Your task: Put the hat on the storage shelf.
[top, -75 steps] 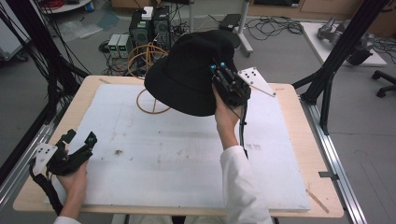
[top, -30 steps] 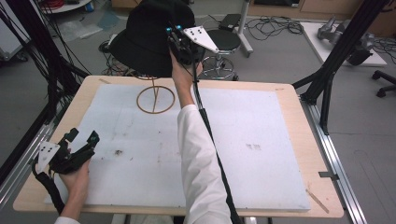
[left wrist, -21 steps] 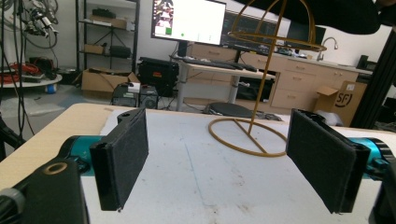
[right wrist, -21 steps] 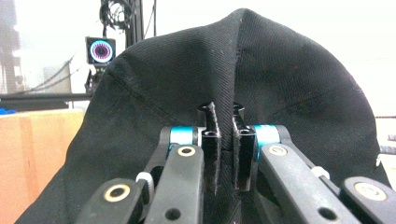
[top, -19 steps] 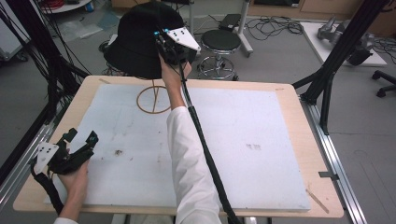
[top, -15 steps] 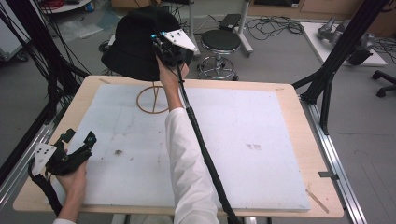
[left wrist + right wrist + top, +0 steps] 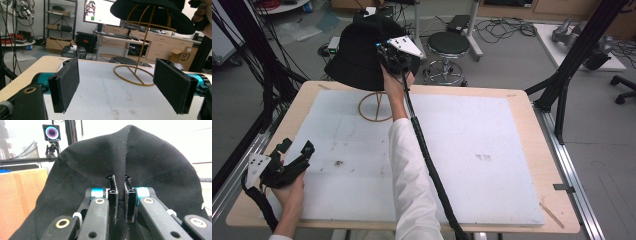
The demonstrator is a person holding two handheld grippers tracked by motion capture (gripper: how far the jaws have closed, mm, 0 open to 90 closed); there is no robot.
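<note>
Black hat (image 7: 357,55) pinched by its brim in right tongs (image 7: 394,59), upper left of frame, sitting over wire stand (image 7: 376,106). Left tongs (image 7: 287,159) wide open, empty, lower left on worktop (image 7: 492,145).

White sleeve (image 7: 412,165) — black gripper (image 7: 119,195), teal joints, grey plate, black cable.

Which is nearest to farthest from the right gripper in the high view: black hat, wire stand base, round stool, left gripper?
1. black hat, pinched in the right gripper.
2. round stool, just to its right on the floor.
3. wire stand base, below on the table.
4. left gripper, near table corner.
</note>
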